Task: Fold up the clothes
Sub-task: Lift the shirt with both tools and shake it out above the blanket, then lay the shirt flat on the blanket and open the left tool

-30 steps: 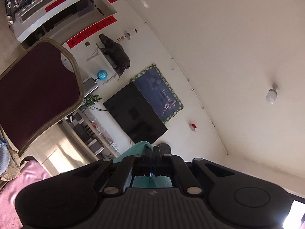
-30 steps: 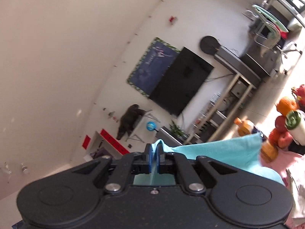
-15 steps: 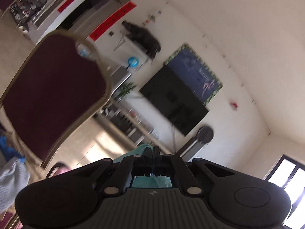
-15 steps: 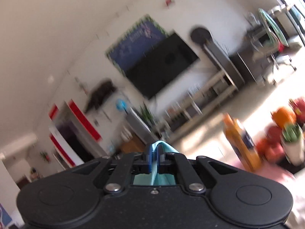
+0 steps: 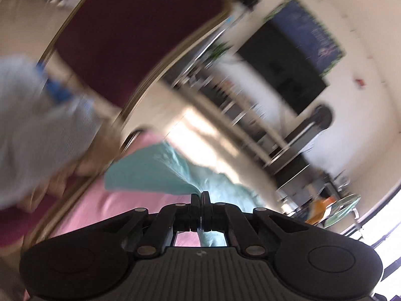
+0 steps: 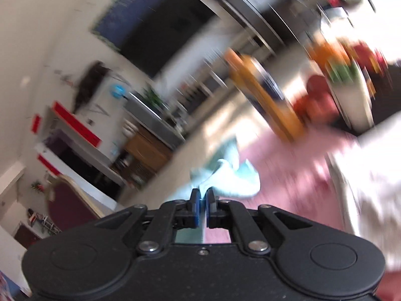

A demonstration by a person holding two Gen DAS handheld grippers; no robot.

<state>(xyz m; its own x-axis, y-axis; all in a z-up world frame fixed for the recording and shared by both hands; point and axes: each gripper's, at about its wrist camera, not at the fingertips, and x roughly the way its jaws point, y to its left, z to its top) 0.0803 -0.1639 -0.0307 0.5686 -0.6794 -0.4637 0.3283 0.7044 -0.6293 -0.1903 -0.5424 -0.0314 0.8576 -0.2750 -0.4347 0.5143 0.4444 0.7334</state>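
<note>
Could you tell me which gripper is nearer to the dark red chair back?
Left. The left gripper has the dark red chair back looming large just ahead; from the right gripper it looks small and off to the left.

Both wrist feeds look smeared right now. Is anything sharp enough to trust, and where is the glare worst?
Left wrist view: the left tongs are sharp, pinching the teal cloth garment; the maroon padded chair back is streaked, and the window washes out the lower right. Right wrist view: only the right tongs are crisp; the orange bottle is smeared, with glare at right.
</note>
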